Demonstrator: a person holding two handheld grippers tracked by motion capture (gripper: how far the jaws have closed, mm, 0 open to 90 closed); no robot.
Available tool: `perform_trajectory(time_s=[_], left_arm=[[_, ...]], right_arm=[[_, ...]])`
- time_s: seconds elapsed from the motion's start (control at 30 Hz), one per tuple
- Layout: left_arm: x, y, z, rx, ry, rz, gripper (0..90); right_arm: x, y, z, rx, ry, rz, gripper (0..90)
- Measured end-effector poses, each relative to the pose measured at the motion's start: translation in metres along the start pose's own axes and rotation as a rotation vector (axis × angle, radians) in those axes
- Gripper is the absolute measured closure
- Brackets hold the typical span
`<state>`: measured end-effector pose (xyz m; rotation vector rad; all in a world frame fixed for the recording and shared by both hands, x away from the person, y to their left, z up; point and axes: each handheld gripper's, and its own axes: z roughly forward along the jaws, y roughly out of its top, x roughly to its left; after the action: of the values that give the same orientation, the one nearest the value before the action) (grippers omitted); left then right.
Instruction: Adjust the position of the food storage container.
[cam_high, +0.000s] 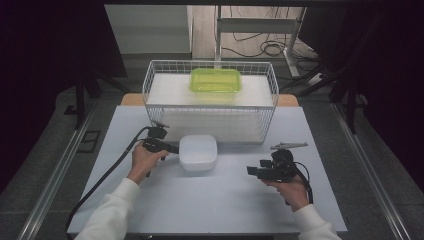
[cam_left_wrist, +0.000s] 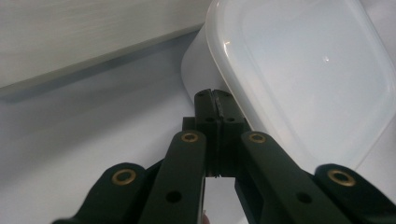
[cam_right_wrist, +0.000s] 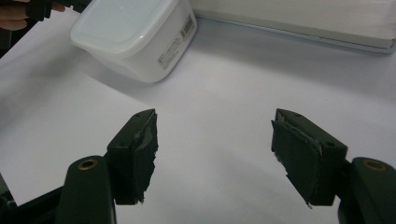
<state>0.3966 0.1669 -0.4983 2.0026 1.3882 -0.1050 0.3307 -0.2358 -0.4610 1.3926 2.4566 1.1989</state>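
Note:
A white lidded plastic container (cam_high: 198, 152) stands on the white table (cam_high: 215, 200), just in front of the wire basket (cam_high: 146, 90). My left gripper (cam_high: 174, 148) is shut, and its tips rest against the container's left side. In the left gripper view the closed jaws (cam_left_wrist: 215, 95) lie beside the lid's rim (cam_left_wrist: 303, 70), with nothing seen between the pads. My right gripper (cam_high: 250, 171) stands open to the container's right, apart from it. In the right gripper view the gripper (cam_right_wrist: 215, 140) has only bare table between its pads, and the container (cam_right_wrist: 135, 28) is at the upper left.
The white wire basket at the table's far edge holds a white slab (cam_high: 170, 90) with a green lidded container (cam_high: 215, 80) on top. A black cable (cam_high: 107, 172) trails from my left gripper off the table's front left. Dark floor and table legs lie beyond.

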Motion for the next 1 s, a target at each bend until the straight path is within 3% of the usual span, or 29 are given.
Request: perform_trajectory(time_s=[0.13,0.53,0.6,0.63,0.7,0.87,1.0], left_arm=[[-0.002,0.000,0.004,-0.005,-0.019,-0.012,90.0],[-0.005,0.000,0.005,-0.001,-0.033,0.014,89.9],[-0.007,-0.001,0.003,-0.020,-0.028,-0.001,89.9],[-0.007,-0.001,0.001,-0.042,-0.032,-0.010,89.9],[-0.006,-0.003,-0.008,-0.047,-0.038,0.016,89.9],[-0.013,-0.009,-0.033,-0.124,-0.037,0.039,88.0],[-0.021,-0.017,-0.050,-0.182,-0.016,0.055,71.5]], right_arm=[[0.000,0.000,0.001,0.002,-0.001,-0.003,31.1],[-0.001,0.000,0.000,0.004,-0.006,-0.001,31.1],[-0.001,0.000,0.000,0.004,-0.007,0.005,31.2],[-0.002,0.000,0.000,0.003,-0.008,0.009,31.2],[-0.003,-0.001,-0.001,0.000,-0.010,0.017,31.0],[-0.006,0.000,-0.005,-0.017,-0.015,0.032,30.4],[-0.008,0.001,-0.007,-0.026,-0.009,0.039,30.4]])
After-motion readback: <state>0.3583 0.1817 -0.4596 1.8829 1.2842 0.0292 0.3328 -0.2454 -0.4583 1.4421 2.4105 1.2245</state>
